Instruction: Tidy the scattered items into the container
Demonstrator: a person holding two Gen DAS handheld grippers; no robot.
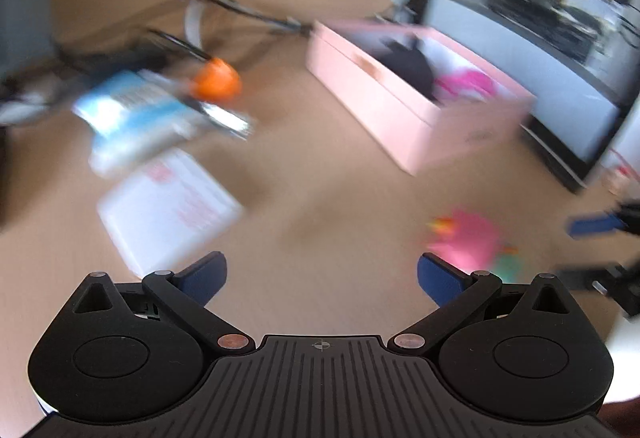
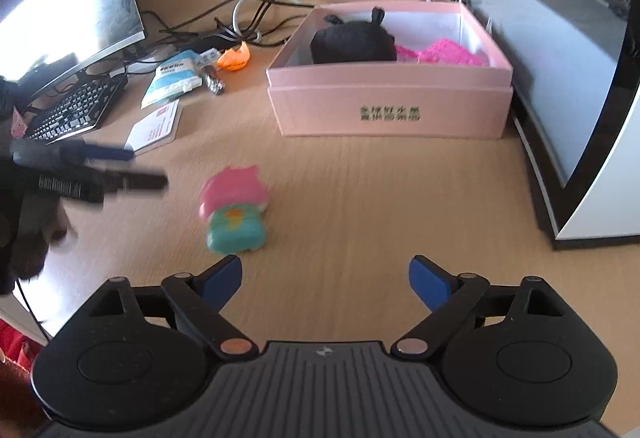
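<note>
Right wrist view: the right gripper [image 2: 325,278] hangs over the bare desk [image 2: 360,190] with its blue fingers [image 2: 224,278] spread wide and nothing between them. The pink box [image 2: 384,106] stands ahead of it on the desk, just beside a dark monitor [image 2: 560,78] at its right. Inside the box lie a black plush [image 2: 352,42] and, right of it, a magenta cloth [image 2: 440,54]. A pink and teal toy [image 2: 234,210] lies on the desk in front of the box and to its left, well apart from it and outside the fingers. Further left of the box are an orange scrap [image 2: 234,58], a blue packet [image 2: 172,76] and a white card [image 2: 154,128]. The left gripper [image 2: 132,166] shows blurred at the far left, its fingers parted and empty. In the left wrist view, heavily blurred, the left gripper [image 1: 322,278] is likewise released, with the toy [image 1: 468,238] just beyond its right finger and the box [image 1: 400,114] further off.
</note>
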